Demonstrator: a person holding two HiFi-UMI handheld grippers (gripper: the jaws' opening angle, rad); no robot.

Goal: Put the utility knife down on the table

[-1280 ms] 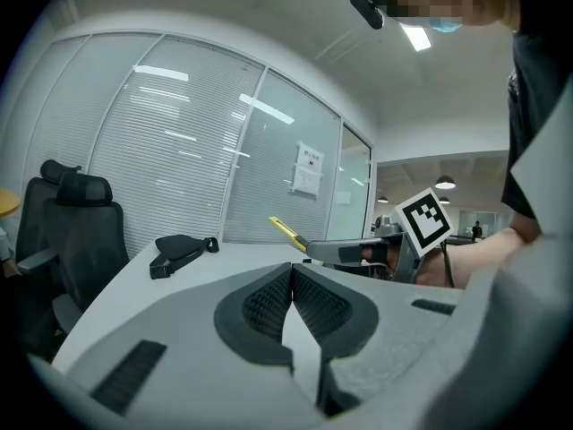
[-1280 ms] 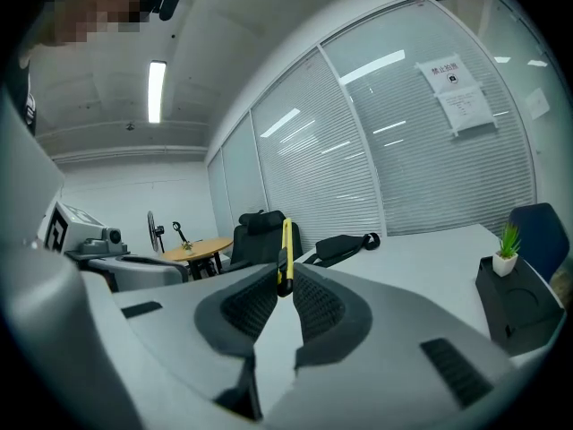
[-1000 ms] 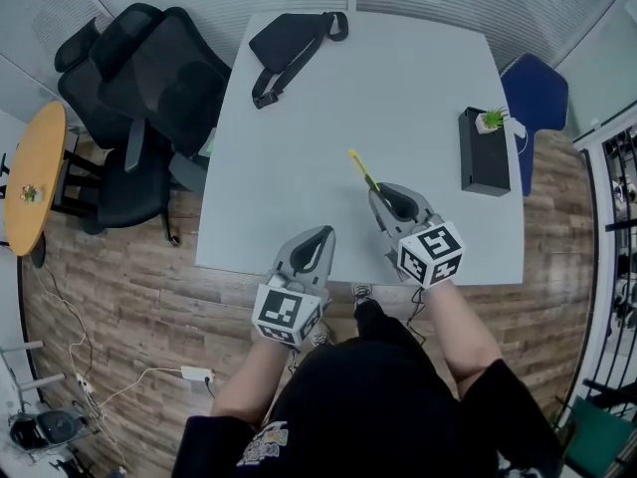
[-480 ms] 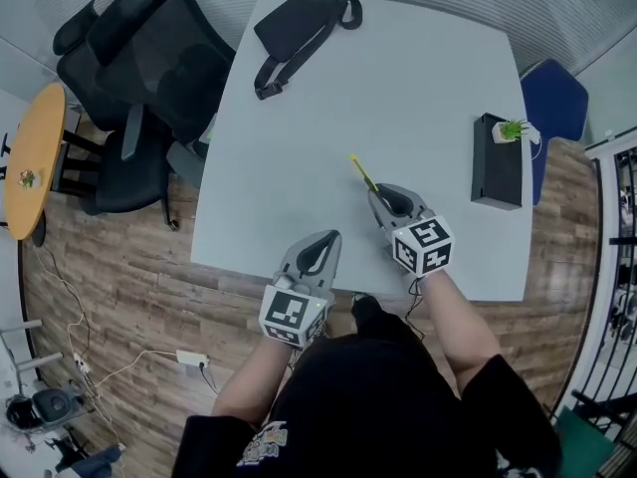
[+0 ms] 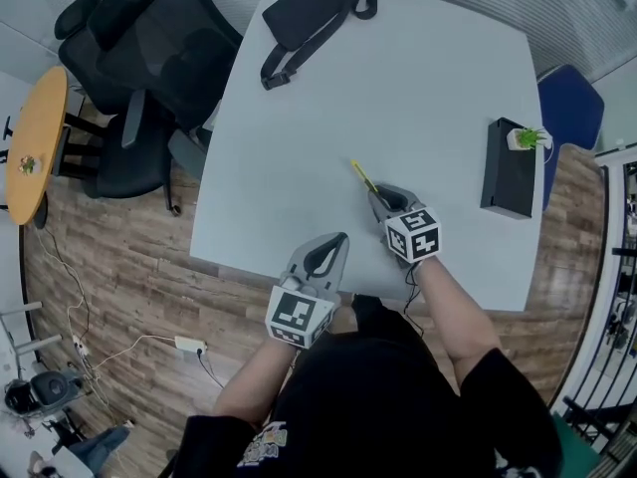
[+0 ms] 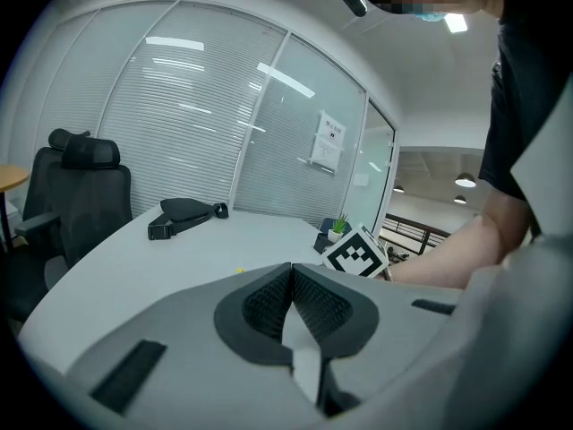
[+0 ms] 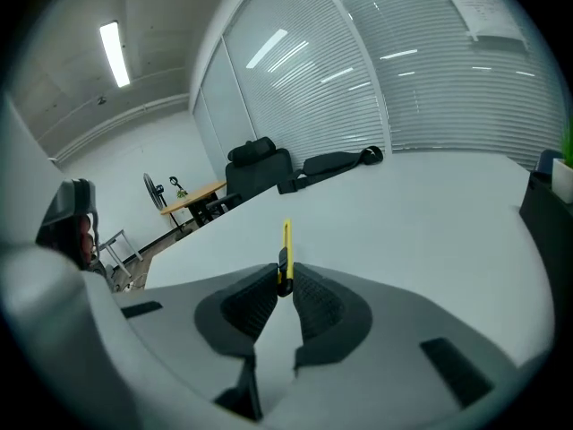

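My right gripper (image 5: 379, 195) (image 7: 284, 276) is shut on a slim yellow utility knife (image 5: 362, 176) (image 7: 285, 253), held by its rear end. The knife sticks out ahead of the jaws, low over the white table (image 5: 418, 98), pointing away and to the left in the head view. Whether it touches the tabletop I cannot tell. My left gripper (image 5: 336, 239) (image 6: 291, 269) hangs at the table's near edge with its jaws shut and nothing between them.
A black sling bag (image 5: 304, 23) (image 6: 183, 214) lies at the table's far left. A black box with a small green plant (image 5: 512, 162) stands at the right edge. Black office chairs (image 5: 149, 68) crowd the left side, beside a round wooden table (image 5: 35, 127).
Both grippers have sunk toward the table, the right one more. The right gripper still carries the knife, now closer to the tabletop. The head view has shifted slightly.
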